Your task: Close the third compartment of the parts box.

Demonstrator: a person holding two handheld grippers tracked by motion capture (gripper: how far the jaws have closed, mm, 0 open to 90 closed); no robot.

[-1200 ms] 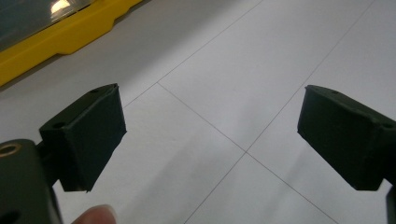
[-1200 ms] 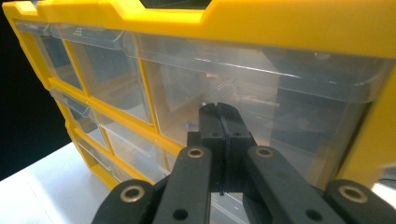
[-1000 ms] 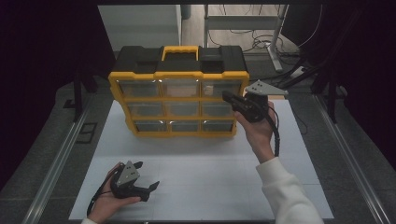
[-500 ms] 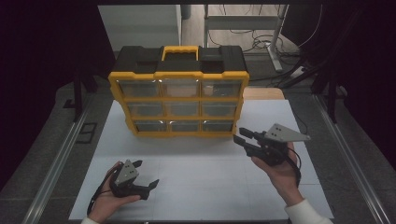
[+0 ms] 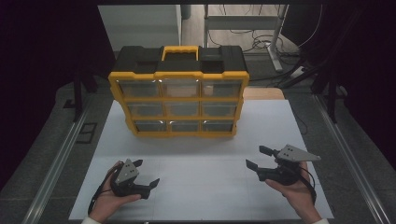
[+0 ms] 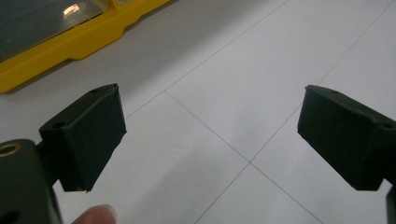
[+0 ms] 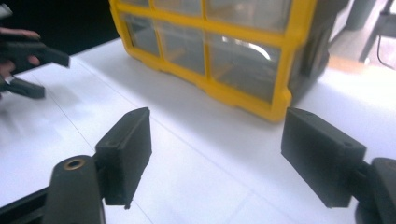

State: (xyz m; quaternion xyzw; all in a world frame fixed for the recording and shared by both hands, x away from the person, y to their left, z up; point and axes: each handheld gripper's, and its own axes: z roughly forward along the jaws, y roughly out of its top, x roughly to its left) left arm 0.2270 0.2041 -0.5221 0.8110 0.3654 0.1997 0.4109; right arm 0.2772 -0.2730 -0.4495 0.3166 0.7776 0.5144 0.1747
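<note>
A yellow-and-black organizer case (image 5: 180,95) stands upright at the back of the white table (image 5: 205,158), its clear drawer fronts facing me and its yellow handle on top. My left gripper (image 5: 145,172) rests low at the front left, held in a hand, open and empty. My right gripper (image 5: 259,157) hovers at the front right, open, with nothing between its jaws. In the right gripper view the case (image 7: 219,46) stands ahead and the left gripper (image 7: 35,72) shows at far left. The left gripper view shows the case's yellow bottom edge (image 6: 70,42) at top left.
Metal rails (image 5: 60,154) run along both sides of the table. Behind the case the floor holds cables and a stand's legs (image 5: 275,42). A wooden patch (image 5: 264,93) shows at the table's back right. Bare white surface lies between the two grippers.
My right gripper has drawn back from the case's right side toward the front right of the table, away from the case. The left gripper has stayed put.
</note>
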